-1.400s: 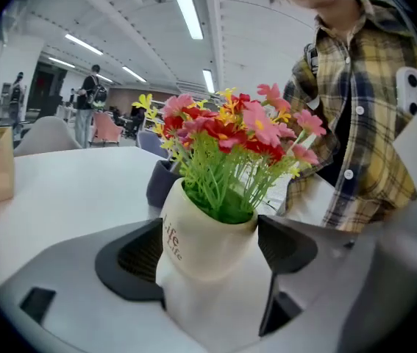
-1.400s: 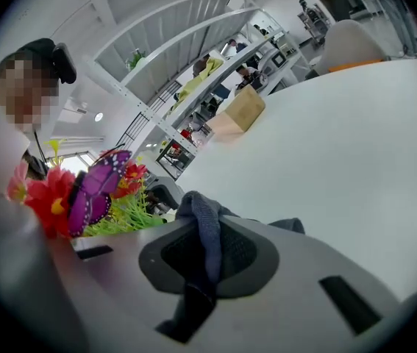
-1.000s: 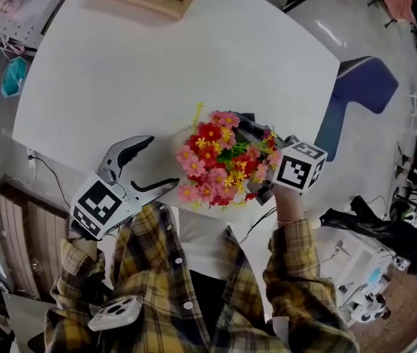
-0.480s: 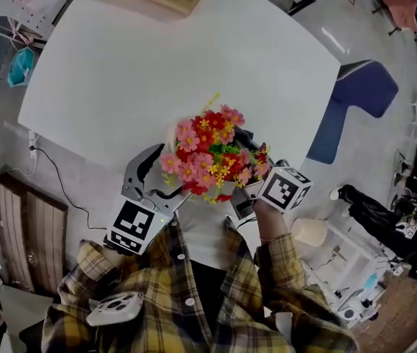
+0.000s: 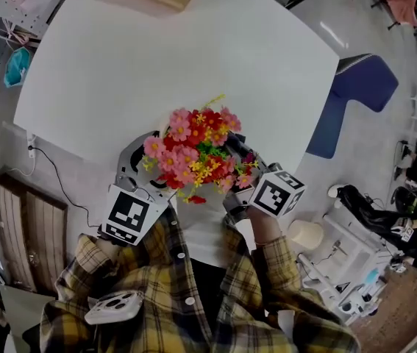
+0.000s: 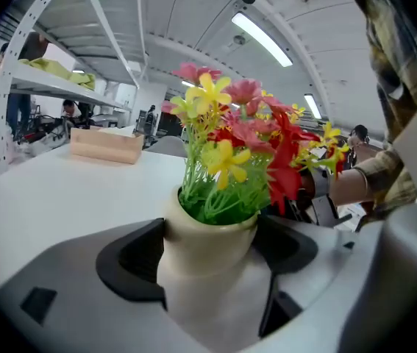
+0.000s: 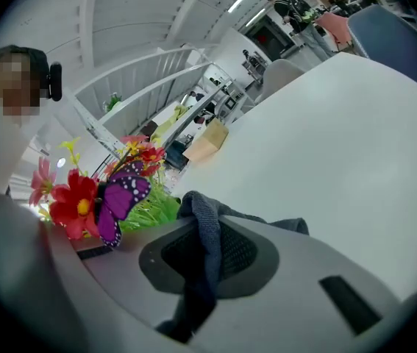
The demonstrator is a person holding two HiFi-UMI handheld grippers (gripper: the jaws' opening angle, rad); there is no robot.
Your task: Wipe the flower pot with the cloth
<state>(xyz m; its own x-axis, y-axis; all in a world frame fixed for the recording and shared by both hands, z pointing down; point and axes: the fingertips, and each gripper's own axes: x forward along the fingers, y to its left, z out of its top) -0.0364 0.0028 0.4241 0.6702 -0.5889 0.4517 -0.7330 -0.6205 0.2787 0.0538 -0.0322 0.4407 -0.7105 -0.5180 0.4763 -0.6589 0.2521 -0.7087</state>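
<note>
Over the near edge of the white counter, the head view shows the flowers covering what holds them; bare counter lies beyond, the wooden tray well apart. Left gripper view: the left hand-held gripper is clamped on the cream flower pot, upright. Right gripper view: the right hand-held gripper pinches the dark cloth beside the blooms. I'd lay the cloth flat on the pot wall below the petals, pot steady.
</note>
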